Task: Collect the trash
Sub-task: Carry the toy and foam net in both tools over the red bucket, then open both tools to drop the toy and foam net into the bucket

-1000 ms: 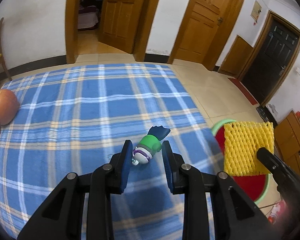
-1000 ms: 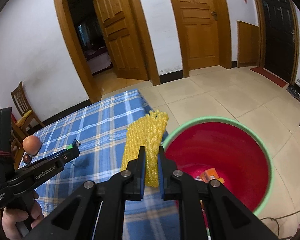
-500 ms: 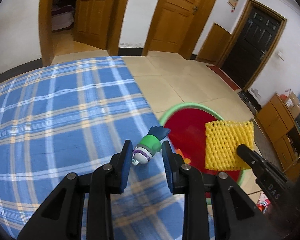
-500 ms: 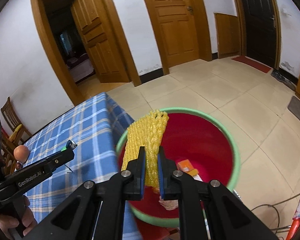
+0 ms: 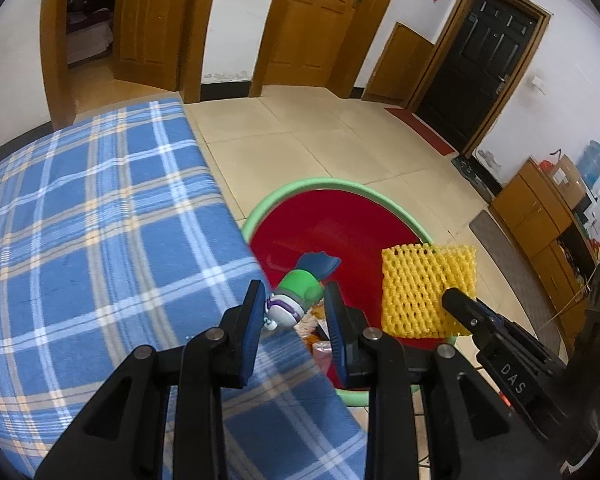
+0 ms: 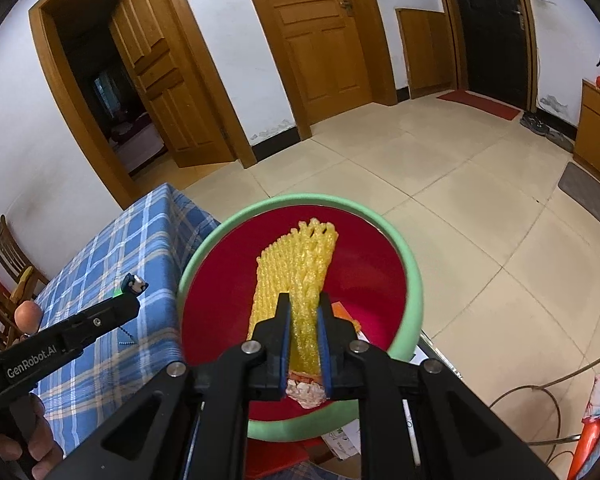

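Both pieces of trash are over the bin (image 6: pixel 414 280) now, so the step in hand reads as the drop. To do it well, each load should hang inside the green rim before the fingers part, and they should open fully so that nothing snags. The right gripper (image 6: pixel 303 334) pinches the yellow foam net (image 6: pixel 296 264) with its fingers pressed nearly together on the lower end; the net stands up and forward over the red inside of the bin, well within the rim, so it looks ready to go. The left gripper (image 5: pixel 294 308) pinches a small toy (image 5: pixel 296 294) crosswise between its fingers, and it sits right at the border between the tabletop (image 5: pixel 100 240) and the near side of the bin. In my judgement it wants to go a little further out over the red before release, or the toy may land on the blue plaid cloth or the rim. The net is a soft, open mesh sleeve, flattened and light; it will likely flutter, not fall straight. The toy is a short green and white figure with a dark blue end, hard and compact. Some scraps already lie at the bottom of the bin.
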